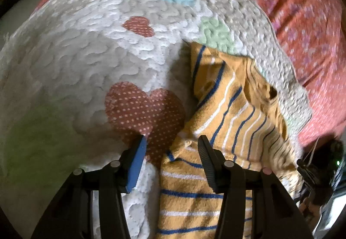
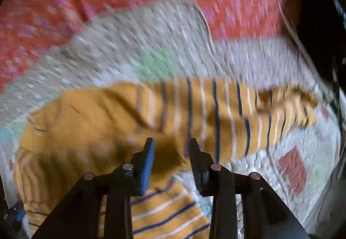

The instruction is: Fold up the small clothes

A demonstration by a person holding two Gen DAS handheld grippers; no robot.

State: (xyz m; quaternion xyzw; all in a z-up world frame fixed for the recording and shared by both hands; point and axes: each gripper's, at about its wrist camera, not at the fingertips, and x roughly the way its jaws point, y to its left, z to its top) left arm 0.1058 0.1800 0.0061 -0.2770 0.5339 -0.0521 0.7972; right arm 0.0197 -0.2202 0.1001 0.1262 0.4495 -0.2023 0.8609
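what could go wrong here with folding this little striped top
1. The striped top lies bunched and creased near the edge of the quilted blanket; a fold made now could trap those wrinkles.
2. The left gripper has open jaws straddling the garment's edge, so closing might catch only a thin corner, or the blanket's pile.
3. The right wrist view is heavily blurred, suggesting fast motion; the right gripper, jaws open over the cloth, could miss its grasp.

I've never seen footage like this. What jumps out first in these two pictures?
The mustard-yellow striped garment stands out, lying rumpled on a white quilt with dotted red hearts, over a red floral bedspread. In front of each camera, black jaws stand open above the cloth: the left gripper at its edge, the right gripper over its middle.
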